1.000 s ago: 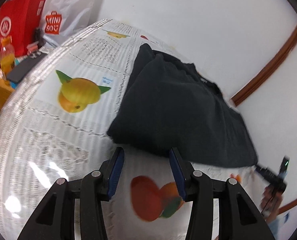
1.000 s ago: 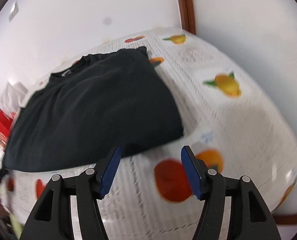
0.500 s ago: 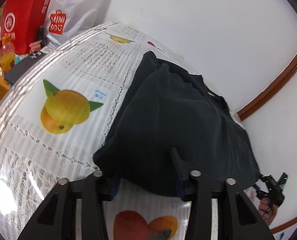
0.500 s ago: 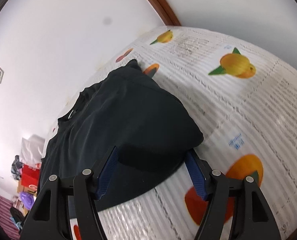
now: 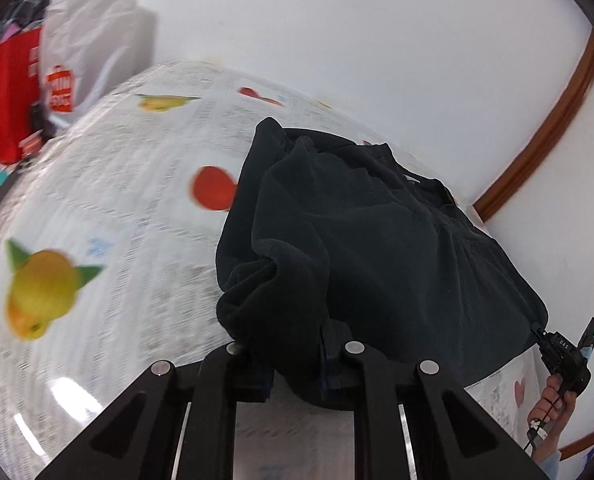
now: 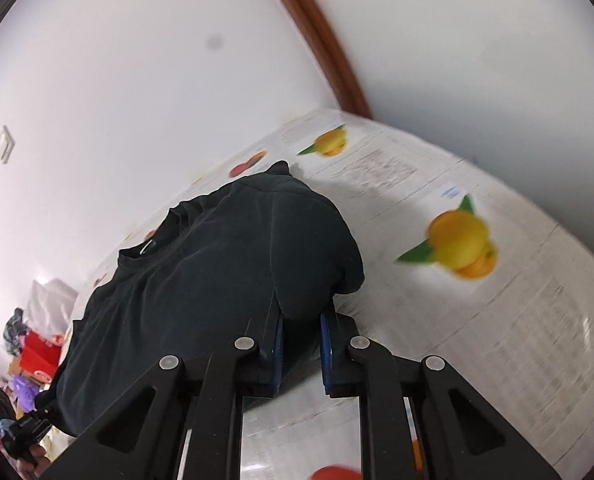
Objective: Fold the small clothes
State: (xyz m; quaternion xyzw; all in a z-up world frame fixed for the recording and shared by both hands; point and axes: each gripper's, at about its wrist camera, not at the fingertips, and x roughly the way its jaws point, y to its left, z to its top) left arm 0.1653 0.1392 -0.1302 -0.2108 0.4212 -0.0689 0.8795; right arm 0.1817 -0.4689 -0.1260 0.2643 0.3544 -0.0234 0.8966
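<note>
A black T-shirt (image 5: pixel 377 240) lies on a table with a fruit-print cloth (image 5: pixel 117 220), its neck toward the wall. My left gripper (image 5: pixel 295 364) is shut on the shirt's near left hem corner, which is bunched and lifted. My right gripper (image 6: pixel 301 344) is shut on the near right hem corner of the same shirt (image 6: pixel 217 280). In the left wrist view the other hand-held gripper (image 5: pixel 565 356) shows at the shirt's far corner.
Red and white shopping bags (image 5: pixel 37 80) and clutter stand beyond the table's left end. A white wall with a brown trim strip (image 5: pixel 545 136) runs behind the table. The cloth (image 6: pixel 477 320) extends to the right of the shirt.
Both grippers moved forward onto the shirt's near hem and closed on its corners. The hem now bunches up and lifts off the cloth.
</note>
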